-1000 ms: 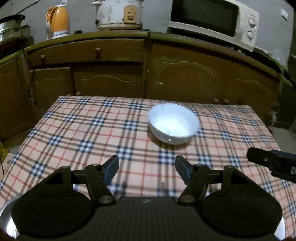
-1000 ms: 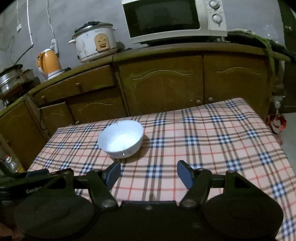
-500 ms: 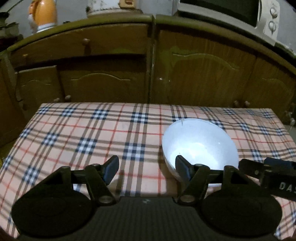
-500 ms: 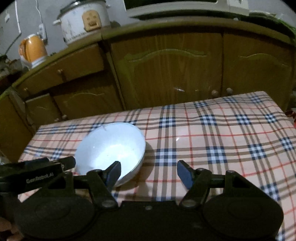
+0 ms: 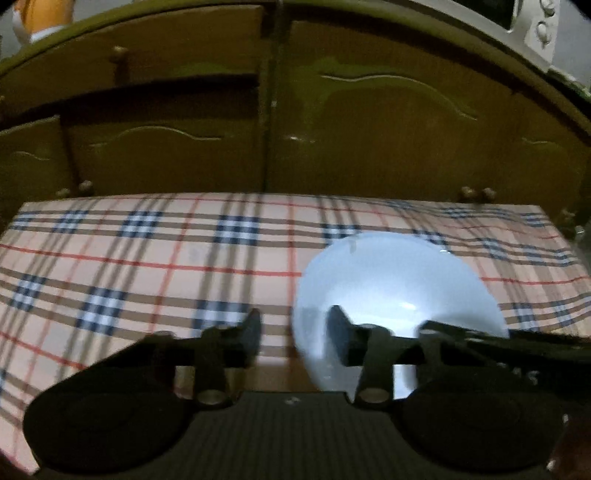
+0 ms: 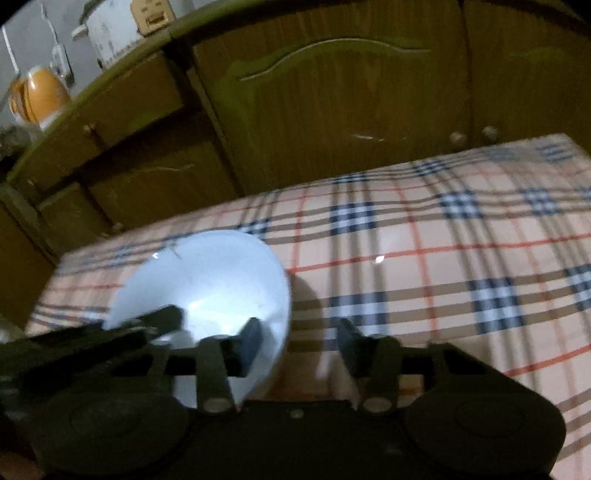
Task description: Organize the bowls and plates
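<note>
A white bowl (image 5: 391,280) (image 6: 207,273) stands on the plaid tablecloth (image 5: 147,258). My left gripper (image 5: 295,332) straddles the bowl's left wall, with one finger inside and the other outside. Its jaws are closing, and a gap still shows between the outer finger and the rim. My right gripper (image 6: 297,343) straddles the opposite wall the same way, also closing, with its pads off the bowl. Each gripper shows at the edge of the other's view, the right gripper (image 5: 498,339) and the left gripper (image 6: 110,332). Both views are blurred.
Brown wooden cabinets (image 5: 369,129) stand right behind the table's far edge. On the counter are a microwave (image 5: 535,26), a rice cooker (image 6: 122,29) and an orange kettle (image 6: 37,92). Bare plaid cloth (image 6: 443,258) spreads to the right of the bowl.
Both grippers came forward and down onto the bowl, which now fills more of each view. Their jaws have narrowed, and each has one finger inside the rim.
</note>
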